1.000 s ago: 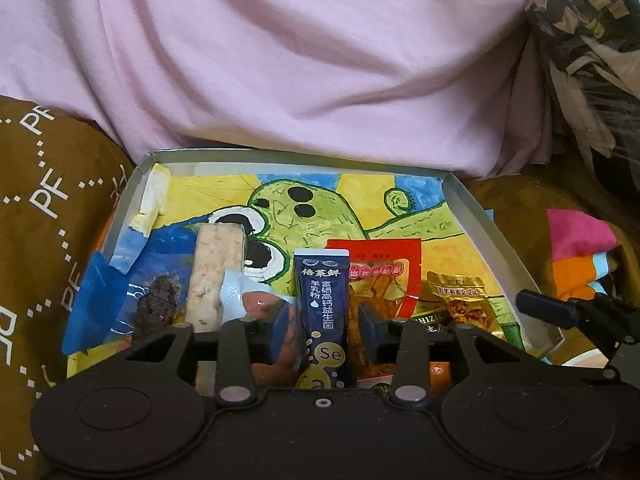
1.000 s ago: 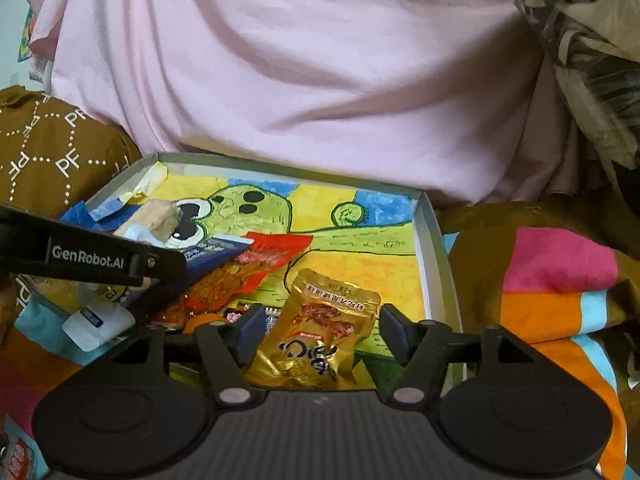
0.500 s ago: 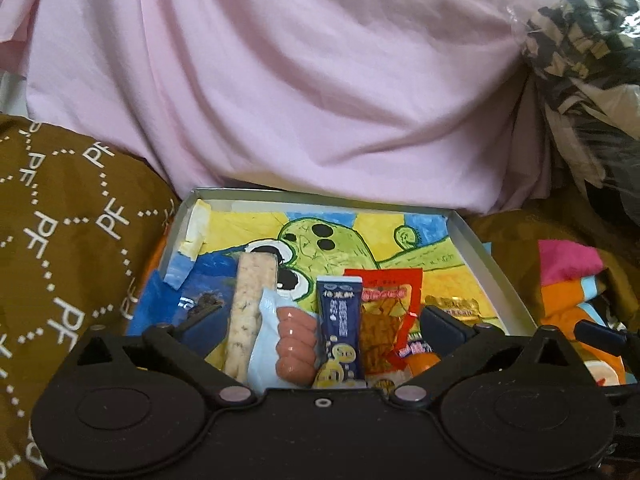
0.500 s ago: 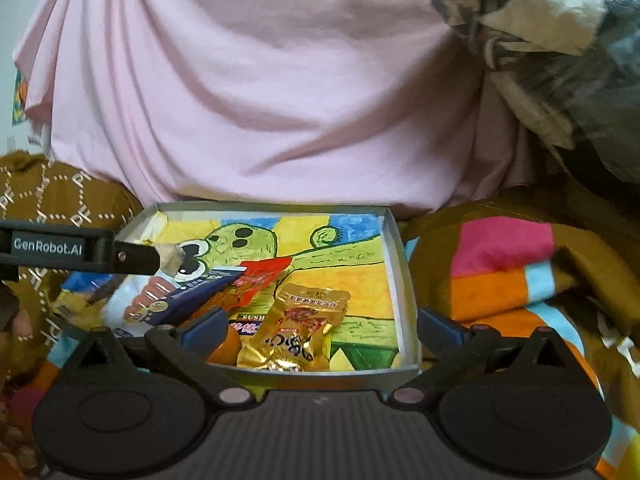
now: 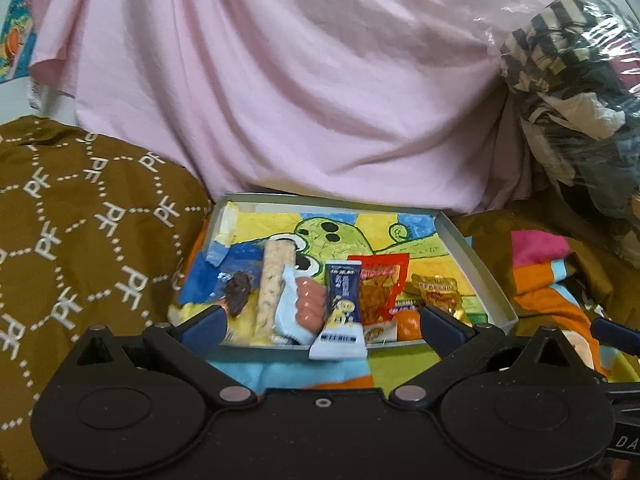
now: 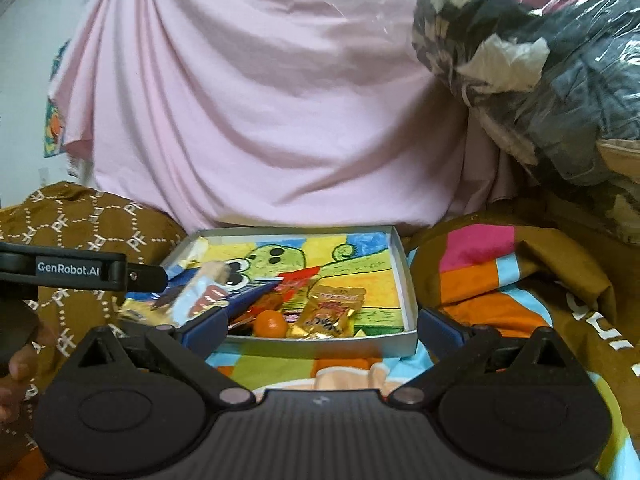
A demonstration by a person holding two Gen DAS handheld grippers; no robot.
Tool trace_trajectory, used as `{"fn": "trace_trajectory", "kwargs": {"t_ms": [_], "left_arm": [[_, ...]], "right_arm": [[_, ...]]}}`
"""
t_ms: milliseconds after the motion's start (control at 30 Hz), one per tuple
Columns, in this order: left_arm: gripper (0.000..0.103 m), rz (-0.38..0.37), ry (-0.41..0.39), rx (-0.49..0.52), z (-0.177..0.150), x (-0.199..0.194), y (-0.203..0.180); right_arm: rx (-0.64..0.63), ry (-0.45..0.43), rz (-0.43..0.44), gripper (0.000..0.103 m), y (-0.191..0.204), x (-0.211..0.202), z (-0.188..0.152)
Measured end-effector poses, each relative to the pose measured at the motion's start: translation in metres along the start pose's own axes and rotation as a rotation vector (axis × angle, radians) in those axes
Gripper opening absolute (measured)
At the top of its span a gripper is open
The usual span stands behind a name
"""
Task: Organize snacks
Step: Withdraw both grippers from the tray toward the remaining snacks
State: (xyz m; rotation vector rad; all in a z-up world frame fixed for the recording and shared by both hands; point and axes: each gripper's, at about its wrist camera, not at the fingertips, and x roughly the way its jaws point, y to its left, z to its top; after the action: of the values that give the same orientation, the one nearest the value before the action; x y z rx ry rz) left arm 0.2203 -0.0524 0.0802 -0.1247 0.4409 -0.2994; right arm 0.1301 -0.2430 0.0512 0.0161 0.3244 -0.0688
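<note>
Snacks lie in a row across the near half of the shallow box (image 5: 476,256), whose floor carries a green cartoon drawing. Left to right in the left wrist view: dark snack in clear wrap (image 5: 239,293), pale cereal bar (image 5: 273,280), sausage pack (image 5: 304,306), navy stick sachet (image 5: 342,304), red pouch (image 5: 380,288), gold pouch (image 5: 438,294). An orange round item (image 6: 271,324) sits by the gold pouch.

Change vs one second ago: both grippers were down among the packets, the left around the sausage pack and sachet, the right around the gold pouch. Left gripper (image 5: 320,320) and right gripper (image 6: 320,322) now stand back from the near wall of the box, jaws spread wide, nothing between the pads. Jaws have just been opening. Both released.

Judgement: last placements done; all visible snacks are in the box, so the task looks near complete or complete.

Hard to make out:
- Sachet's lower end overhangs the near wall; cannot tell if it rests stably.
- Small packets under the red and gold pouches only partly visible.
- Near-left corner of the box hidden by the left gripper's finger.
- Box sits on a colourful blanket (image 6: 480,276); pink sheet (image 5: 300,80) behind.
</note>
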Motion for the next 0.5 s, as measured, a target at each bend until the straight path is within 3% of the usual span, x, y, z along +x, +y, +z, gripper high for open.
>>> {"fn": "trace_trajectory", "kwargs": {"t_ms": [500], "left_arm": [[0.102, 0.036, 0.007, 0.028, -0.057, -0.08, 0.02]], "right_arm": [[-0.055, 0.018, 0.044, 0.103, 0.028, -0.071, -0.047]]}}
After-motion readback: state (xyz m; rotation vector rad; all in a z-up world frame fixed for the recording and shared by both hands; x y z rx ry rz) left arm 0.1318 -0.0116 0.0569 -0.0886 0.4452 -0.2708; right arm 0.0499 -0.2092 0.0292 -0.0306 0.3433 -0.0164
